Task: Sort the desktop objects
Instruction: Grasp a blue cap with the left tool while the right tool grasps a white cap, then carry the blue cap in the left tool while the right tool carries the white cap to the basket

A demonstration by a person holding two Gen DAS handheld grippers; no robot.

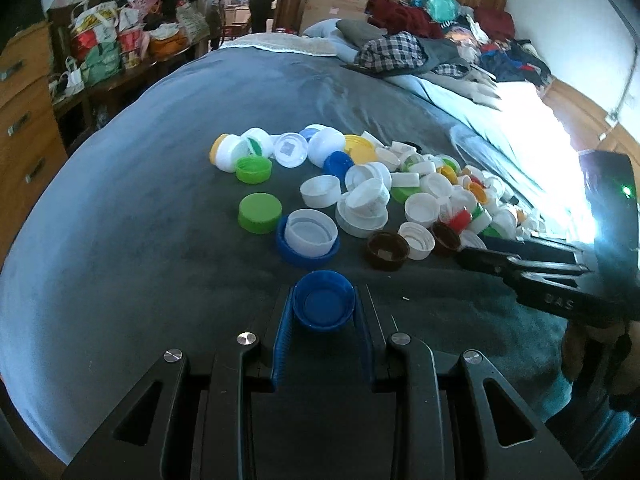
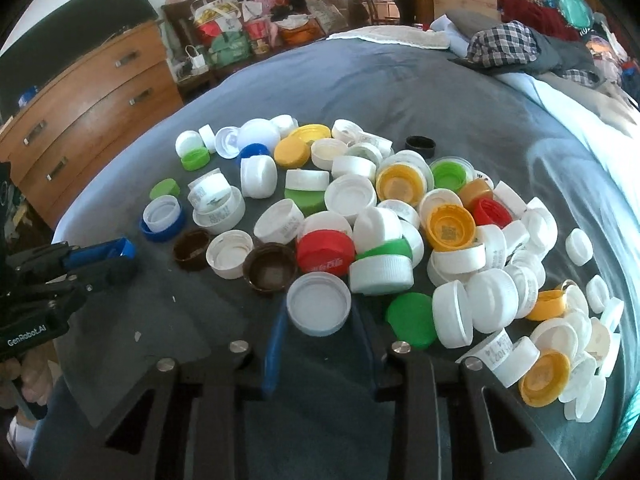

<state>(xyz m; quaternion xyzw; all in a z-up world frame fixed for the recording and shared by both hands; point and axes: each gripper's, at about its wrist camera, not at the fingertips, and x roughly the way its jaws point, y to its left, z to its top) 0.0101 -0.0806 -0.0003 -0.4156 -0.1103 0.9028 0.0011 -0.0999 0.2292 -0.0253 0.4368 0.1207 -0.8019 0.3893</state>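
1. Far left of the cap pile (image 2: 400, 216): a wooden dresser (image 2: 92, 108) beside the grey blanket (image 1: 120, 208) that carries everything.
2. Left of the pile, at its near edge: left gripper (image 1: 323, 307) with fingers narrowed onto a blue cap (image 1: 323, 300), open side up, gripped on both sides just above the blanket.
3. Just beyond that, still on the pile's left fringe: a white cap sitting inside a larger blue lid (image 1: 308, 240); a green cap (image 1: 260, 213) just beside it, closed side up; another green cap (image 1: 253, 169) farther back, open side up.
4. Along the pile's near edge: two brown caps (image 2: 192, 249) (image 2: 270, 267), open side up, with a white cap (image 2: 230, 253) between them.
5. At the pile's near middle: right gripper (image 2: 319, 312) with fingers closed on a white cap (image 2: 319, 307), open side up, touching a red cap (image 2: 325, 255) and near a green one (image 2: 412, 320).
6. Inside the pile: mostly white caps, heaped and tilted, with yellow (image 2: 450, 226), red and green mixed in.
7. Right of the pile, well back: a heap of clothes (image 1: 404, 50) on the blanket's far edge.
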